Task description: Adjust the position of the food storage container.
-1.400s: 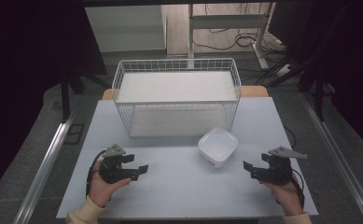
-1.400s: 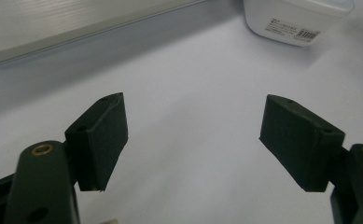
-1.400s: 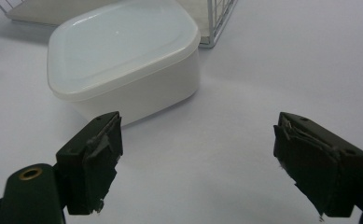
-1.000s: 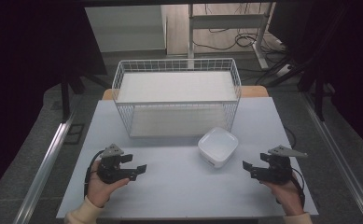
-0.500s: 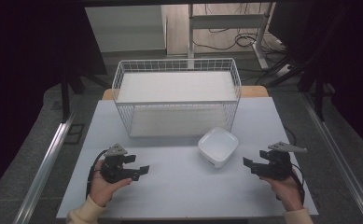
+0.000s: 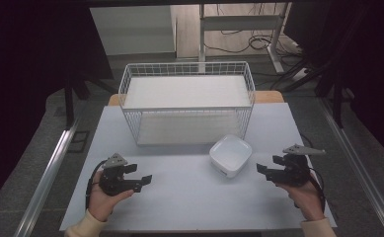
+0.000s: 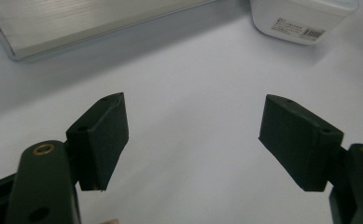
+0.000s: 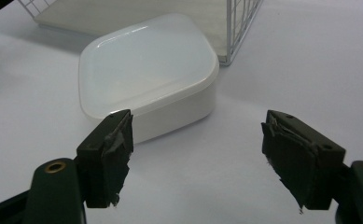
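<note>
A white square lidded container (image 6: 230, 154) stands on the white table (image 6: 189, 202), just in front of the wire basket's (image 6: 187, 109) right corner. My right gripper (image 6: 266, 164) hovers right of the container and points left at it. In the right gripper view the container (image 8: 146, 79) lies just beyond the right gripper (image 8: 198, 144), whose jaws have just been closing a little but stand open with nothing between them. My left gripper (image 6: 142, 174) is at the front left, open and pointing right. In the left gripper view the left gripper (image 7: 193, 135) is over bare table, with the container (image 7: 305, 16) far off.
The white wire basket stands across the back of the table with a pale board inside it; its wire corner (image 8: 242, 28) is close behind the container. Dark floor, a metal rail (image 6: 46, 177) and cables surround the table.
Both hands stay almost where they were. The container and basket have not moved.
</note>
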The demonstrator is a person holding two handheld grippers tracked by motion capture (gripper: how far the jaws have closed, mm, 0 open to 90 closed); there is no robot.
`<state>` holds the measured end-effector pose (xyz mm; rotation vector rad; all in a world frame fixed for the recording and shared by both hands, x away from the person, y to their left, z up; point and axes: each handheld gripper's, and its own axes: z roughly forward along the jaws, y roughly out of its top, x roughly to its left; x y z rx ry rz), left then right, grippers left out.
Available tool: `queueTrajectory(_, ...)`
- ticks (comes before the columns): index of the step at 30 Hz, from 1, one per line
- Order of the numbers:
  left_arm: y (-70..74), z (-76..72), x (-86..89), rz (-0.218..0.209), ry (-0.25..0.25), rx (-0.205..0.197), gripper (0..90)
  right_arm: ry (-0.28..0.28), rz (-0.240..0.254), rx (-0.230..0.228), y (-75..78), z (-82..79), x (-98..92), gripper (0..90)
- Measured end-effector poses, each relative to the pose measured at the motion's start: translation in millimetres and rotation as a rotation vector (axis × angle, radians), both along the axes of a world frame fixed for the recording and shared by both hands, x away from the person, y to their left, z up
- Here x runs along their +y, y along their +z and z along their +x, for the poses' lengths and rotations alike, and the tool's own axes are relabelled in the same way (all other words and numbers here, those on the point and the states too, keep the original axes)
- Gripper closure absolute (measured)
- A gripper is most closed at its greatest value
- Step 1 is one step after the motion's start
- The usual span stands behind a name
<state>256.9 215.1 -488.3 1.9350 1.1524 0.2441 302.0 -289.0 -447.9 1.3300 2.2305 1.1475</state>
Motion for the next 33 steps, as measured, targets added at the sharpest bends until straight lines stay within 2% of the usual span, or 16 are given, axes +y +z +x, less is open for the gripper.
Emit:
queueTrajectory(7,-1.6,2.6,-1.0,0.007,-0.009,0.010,22.9,0.016,-0.014,0.022,8.9,10.5,-0.2,28.2)
queueTrajectory(12,-1.0,2.3,-1.4,0.006,-0.007,0.009,22.9,0.011,-0.019,0.022,20.8,23.6,1.7,30.6)
queueTrajectory(21,-1.8,3.2,-2.7,0.008,-0.012,0.010,22.8,0.026,-0.053,0.061,36.7,51.3,9.5,36.3)
queueTrajectory(29,-0.1,5.4,-4.4,0.001,0.003,0.003,23.0,0.050,-0.081,0.131,34.7,76.7,20.4,48.3)
queueTrajectory(33,-0.9,6.3,-5.3,0.004,-0.001,0.008,23.0,0.070,-0.113,0.156,32.4,87.5,30.2,60.2)
